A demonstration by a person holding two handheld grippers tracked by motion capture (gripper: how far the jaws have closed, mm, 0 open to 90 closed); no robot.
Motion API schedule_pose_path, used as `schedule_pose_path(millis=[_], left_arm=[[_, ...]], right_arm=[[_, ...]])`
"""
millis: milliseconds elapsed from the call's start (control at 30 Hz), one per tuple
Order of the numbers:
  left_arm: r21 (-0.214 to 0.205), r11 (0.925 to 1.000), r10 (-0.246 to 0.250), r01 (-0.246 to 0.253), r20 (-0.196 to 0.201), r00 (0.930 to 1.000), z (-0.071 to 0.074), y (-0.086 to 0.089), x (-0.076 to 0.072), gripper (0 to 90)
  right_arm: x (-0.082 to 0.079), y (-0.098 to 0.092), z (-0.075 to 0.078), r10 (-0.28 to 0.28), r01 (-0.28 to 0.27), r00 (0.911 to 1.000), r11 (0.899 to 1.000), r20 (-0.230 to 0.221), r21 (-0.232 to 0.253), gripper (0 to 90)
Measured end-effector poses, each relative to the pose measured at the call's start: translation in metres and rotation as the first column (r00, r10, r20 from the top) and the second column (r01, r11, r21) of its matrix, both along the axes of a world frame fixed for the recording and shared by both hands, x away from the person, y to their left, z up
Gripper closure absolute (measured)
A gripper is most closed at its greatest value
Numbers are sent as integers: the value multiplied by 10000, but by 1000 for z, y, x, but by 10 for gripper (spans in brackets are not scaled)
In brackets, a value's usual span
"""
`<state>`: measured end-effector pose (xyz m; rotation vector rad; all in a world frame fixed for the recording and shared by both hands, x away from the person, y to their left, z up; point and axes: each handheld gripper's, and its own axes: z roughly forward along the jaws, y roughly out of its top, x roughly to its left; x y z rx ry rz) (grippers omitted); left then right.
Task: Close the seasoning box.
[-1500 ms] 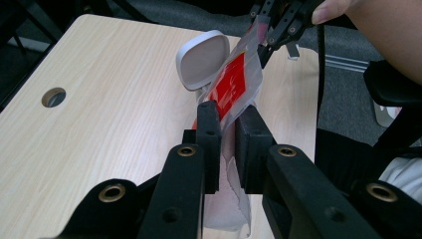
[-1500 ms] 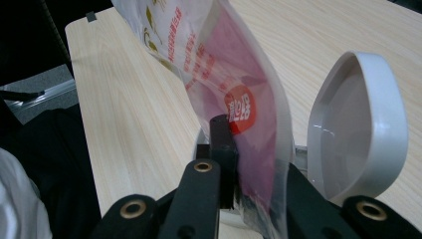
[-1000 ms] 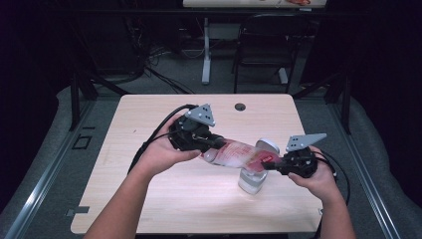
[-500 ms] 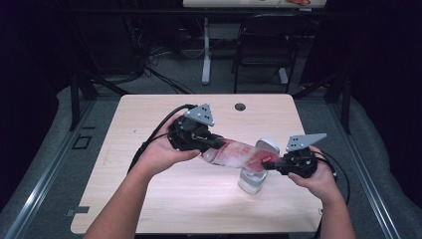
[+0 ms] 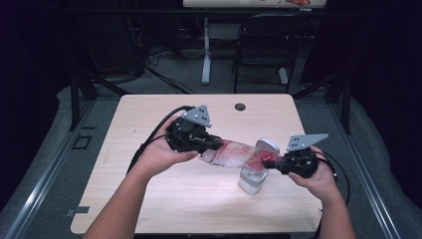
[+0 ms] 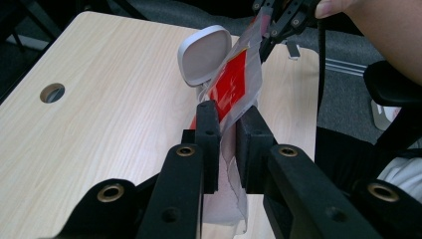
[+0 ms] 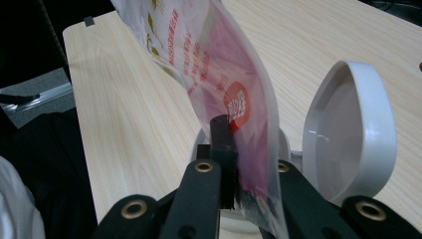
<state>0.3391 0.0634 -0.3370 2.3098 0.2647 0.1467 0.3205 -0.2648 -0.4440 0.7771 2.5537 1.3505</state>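
plastic pouch [image 5: 238, 154], clear with red print, stretches between the two grippers above the middle-right of the wooden table [image 5: 149, 199]. in the high view the left gripper [image 5: 208, 146] pinches the pouch's left end, the person's left hand [image 5: 161, 154] wrapped round the gripper body, its cable looping back over the tabletop. the right gripper [image 5: 270, 162] pinches the pouch's right end, held by the right hand [image 5: 318, 177] near the table's right edge. both grey three-cornered plates sit on top of the grippers

in the left gripper view the two black jaws are clenched on the pouch [image 6: 230, 99], the film squeezed flat between the pads and hanging crumpled below them; the red panel of the pouch runs up and away toward the other gripper [image 6: 272, 25] at the top of that view, which also clamps the film

in the right gripper view the jaws are closed tight on the pouch [image 7: 219, 64], which rises from the pads and bends away to the upper left, red lettering and a round red mark showing through the film

below the pouch's right end stands a small white container [image 5: 251, 180] on the table, its hinged lid [image 5: 267, 146] tipped open and upright behind the pouch. the lid [image 7: 348, 134] shows its hollow inner side in the right gripper view, just beside the pouch; whether the film touches it i cannot tell. a round cable hole [image 5: 240, 106] sits near the table's far edge, well apart from the work
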Motion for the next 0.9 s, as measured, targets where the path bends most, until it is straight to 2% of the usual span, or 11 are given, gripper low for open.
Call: schedule_pose_path(millis=[133, 400, 633, 900], left_arm=[[-43, 10000, 29, -29, -26, 10000, -1, 2, 0, 817], [-348, 9992, 170, -175, -161, 9997, -11, 13, -1, 816], [-359, 9988, 312, -324, -334, 9990, -21, 21, -1, 815], [-510, 9975, 474, -498, -475, 9977, -31, 30, -1, 811]], right_arm=[[0, 0, 1, 26, -25, 10000, 10000, 22, -51, 893], [-1, -1, 4, -1, -5, 9998, 9994, 178, 350, 894], [-2, 0, 6, -76, 57, 9994, 9985, 339, 542, 895], [-4, 3, 13, -175, 112, 9973, 9961, 718, 872, 897]])
